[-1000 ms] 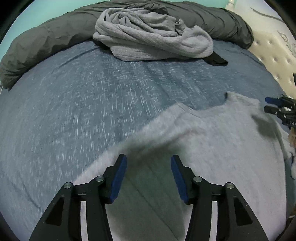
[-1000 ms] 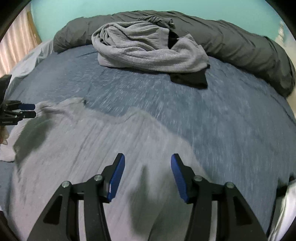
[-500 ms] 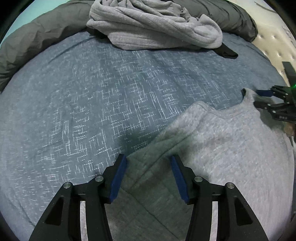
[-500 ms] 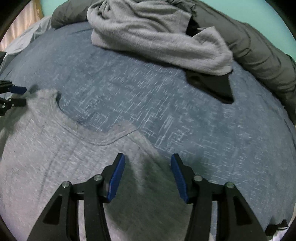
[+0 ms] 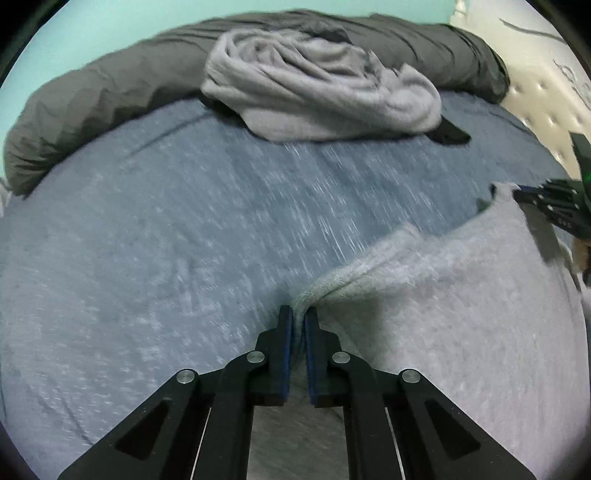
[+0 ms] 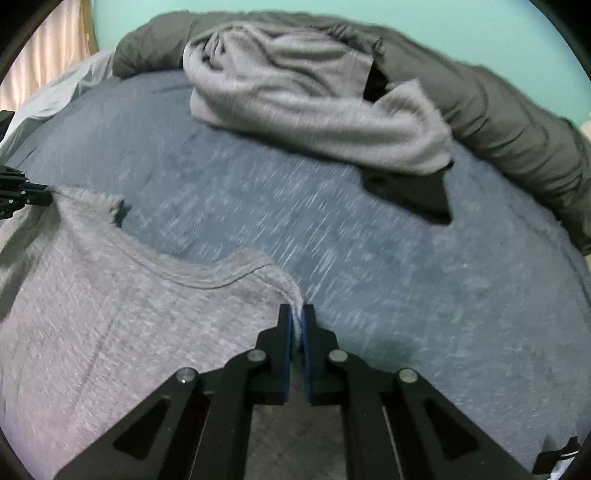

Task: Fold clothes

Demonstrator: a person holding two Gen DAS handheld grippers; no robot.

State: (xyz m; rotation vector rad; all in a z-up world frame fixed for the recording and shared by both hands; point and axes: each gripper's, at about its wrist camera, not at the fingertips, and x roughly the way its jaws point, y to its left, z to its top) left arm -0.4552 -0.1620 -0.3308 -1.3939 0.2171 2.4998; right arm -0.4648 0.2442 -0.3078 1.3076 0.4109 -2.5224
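- The light grey T-shirt (image 5: pixel 461 295) lies spread on the blue-grey bedsheet (image 5: pixel 166 240), its collar edge facing the heap of clothes at the far side of the bed.
- The left gripper (image 5: pixel 298 314) has its blue-padded jaws pressed together on a pinch of the T-shirt's shoulder edge; the cloth bunches into a small ridge right at the fingertips.
- The right gripper (image 6: pixel 297 312) is likewise clamped on the T-shirt, at the opposite shoulder, just beside the end of the curved neckline (image 6: pixel 207 277).
- In the left wrist view the right gripper shows at the far corner of the T-shirt, touching the fabric; in the right wrist view the left gripper appears the same way at the other corner.
- Beyond the T-shirt, well apart from it across bare sheet, sits a crumpled pale grey garment (image 6: pixel 303 103) in a loose pile.
- A black piece of clothing (image 6: pixel 413 192) sticks out from under that pile, on the side nearer the T-shirt.
- A dark grey duvet (image 5: pixel 92 107) is rolled up behind the pile, running along the far edge of the sheet.
- Past the duvet stands a mint-green wall (image 6: pixel 480 26), and a cream tufted headboard (image 5: pixel 546 107) borders the sheet by the right gripper's side.
- Both views are streaked with motion blur.
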